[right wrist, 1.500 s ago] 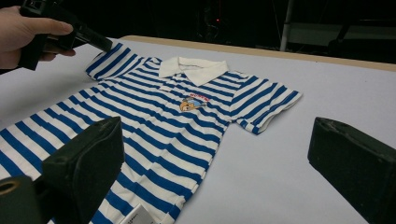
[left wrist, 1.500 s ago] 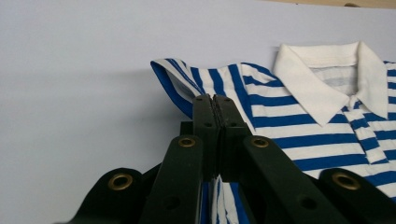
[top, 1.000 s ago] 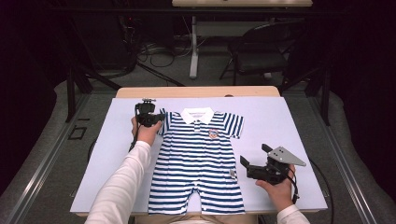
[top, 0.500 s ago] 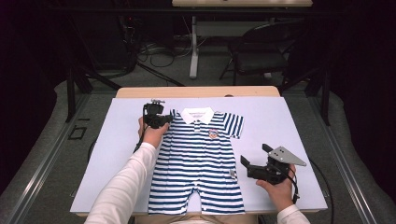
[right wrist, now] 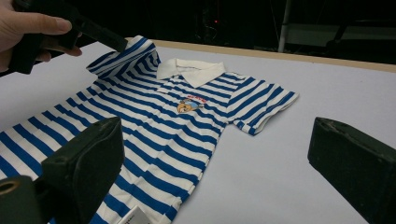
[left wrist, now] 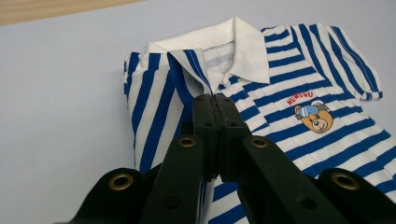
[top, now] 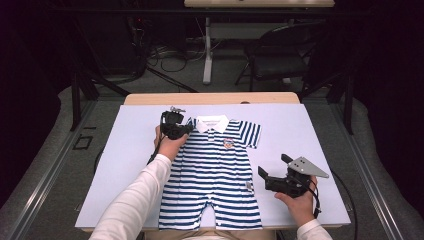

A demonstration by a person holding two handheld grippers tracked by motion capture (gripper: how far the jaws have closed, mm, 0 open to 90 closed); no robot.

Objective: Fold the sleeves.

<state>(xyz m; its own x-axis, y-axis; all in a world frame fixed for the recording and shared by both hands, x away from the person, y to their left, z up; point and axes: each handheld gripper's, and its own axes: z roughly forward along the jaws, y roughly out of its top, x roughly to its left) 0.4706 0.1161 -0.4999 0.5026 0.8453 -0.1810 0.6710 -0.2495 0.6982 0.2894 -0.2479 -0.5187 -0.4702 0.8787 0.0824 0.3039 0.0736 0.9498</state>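
On the desk (top: 125, 165) the romper (top: 212, 170) lay flat; my left gripper (top: 175, 126) was clamped on its sleeve (left wrist: 154, 93), folding it inward. Right gripper (top: 280, 180) hung wide beside the hem. Next: lay sleeve across chest, release.

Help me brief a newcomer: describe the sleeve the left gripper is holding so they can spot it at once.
On the pale sheet covering the table lies a blue-and-white striped baby romper. The held sleeve is beside its white collar, pinched in the shut left gripper. Unlike the flat opposite sleeve, it is folded inward over the chest.
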